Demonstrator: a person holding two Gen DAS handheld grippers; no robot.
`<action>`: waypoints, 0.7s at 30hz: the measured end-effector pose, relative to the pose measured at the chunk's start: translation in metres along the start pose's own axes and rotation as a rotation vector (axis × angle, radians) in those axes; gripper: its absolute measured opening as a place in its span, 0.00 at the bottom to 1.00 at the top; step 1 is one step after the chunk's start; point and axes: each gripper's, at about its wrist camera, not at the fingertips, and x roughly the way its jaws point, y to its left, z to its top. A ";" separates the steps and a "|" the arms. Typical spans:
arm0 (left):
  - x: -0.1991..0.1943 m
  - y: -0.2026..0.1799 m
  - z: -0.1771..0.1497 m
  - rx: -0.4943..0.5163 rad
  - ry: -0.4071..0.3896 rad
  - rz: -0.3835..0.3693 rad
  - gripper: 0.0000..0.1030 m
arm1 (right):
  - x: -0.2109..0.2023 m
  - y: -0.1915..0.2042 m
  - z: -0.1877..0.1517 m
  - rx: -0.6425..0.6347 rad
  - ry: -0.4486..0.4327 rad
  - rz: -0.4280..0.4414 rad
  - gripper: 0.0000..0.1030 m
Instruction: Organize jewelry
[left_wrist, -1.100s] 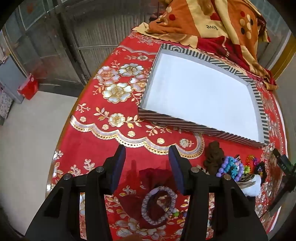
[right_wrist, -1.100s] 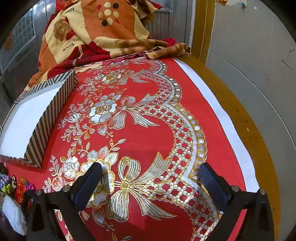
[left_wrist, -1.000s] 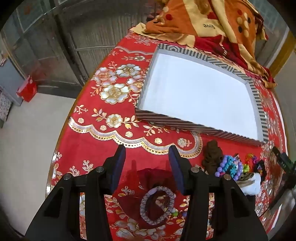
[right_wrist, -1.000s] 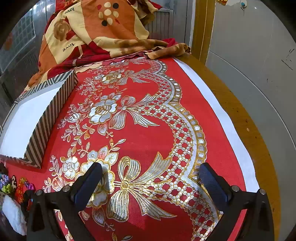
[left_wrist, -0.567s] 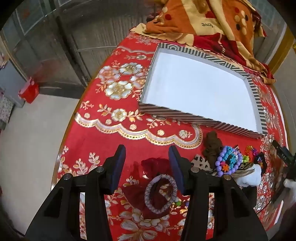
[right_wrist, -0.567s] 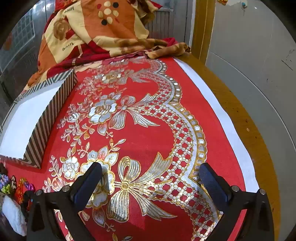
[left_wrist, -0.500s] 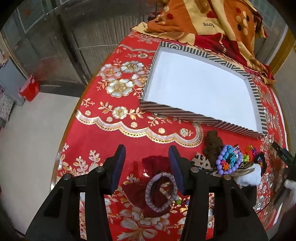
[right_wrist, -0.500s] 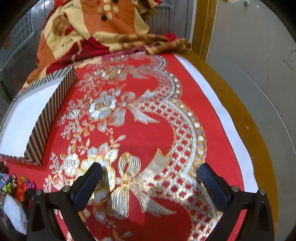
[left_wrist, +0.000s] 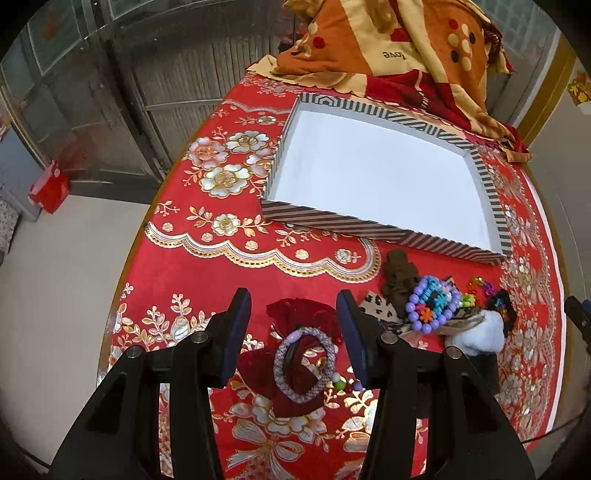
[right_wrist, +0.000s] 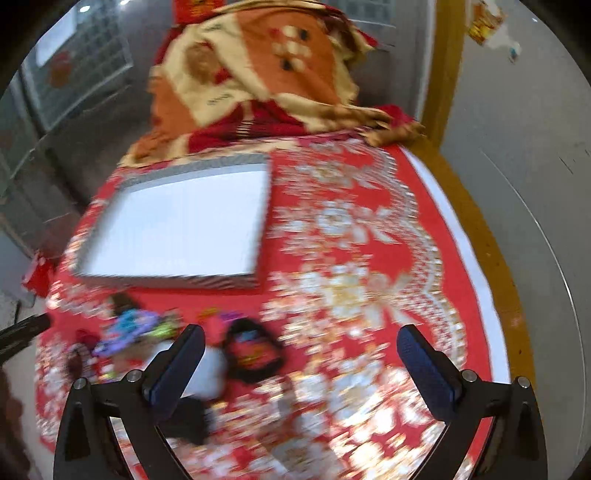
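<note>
A striped box (left_wrist: 384, 225) with a white inside stands on the red tablecloth; it also shows blurred in the right wrist view (right_wrist: 177, 236). My left gripper (left_wrist: 293, 328) is open above a grey beaded bracelet (left_wrist: 303, 363) lying on a dark red scrunchie (left_wrist: 295, 369). To its right lies a heap of jewelry with a purple bead bracelet (left_wrist: 432, 308) and a brown scrunchie (left_wrist: 399, 275). My right gripper (right_wrist: 301, 350) is open and empty, above the cloth near a black and red piece (right_wrist: 251, 350); that view is blurred.
A folded orange and red blanket (left_wrist: 399, 48) lies behind the box. The table edge (left_wrist: 125, 258) runs close on the left, with floor below. A white soft item (left_wrist: 480, 332) lies at the right of the heap. A wall stands right of the table.
The right gripper has swung quickly left, bringing the box and the jewelry heap into its view. The left gripper has shifted slightly, still over the grey bracelet.
</note>
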 end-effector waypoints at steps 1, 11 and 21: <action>-0.001 -0.001 -0.001 0.002 -0.002 -0.001 0.46 | -0.008 0.010 -0.002 -0.005 -0.013 0.016 1.00; -0.020 -0.008 -0.012 0.043 -0.032 -0.017 0.46 | -0.032 0.073 -0.016 -0.062 -0.032 0.038 1.00; -0.031 -0.007 -0.018 0.045 -0.053 -0.014 0.46 | -0.037 0.091 -0.020 -0.086 -0.013 0.040 1.00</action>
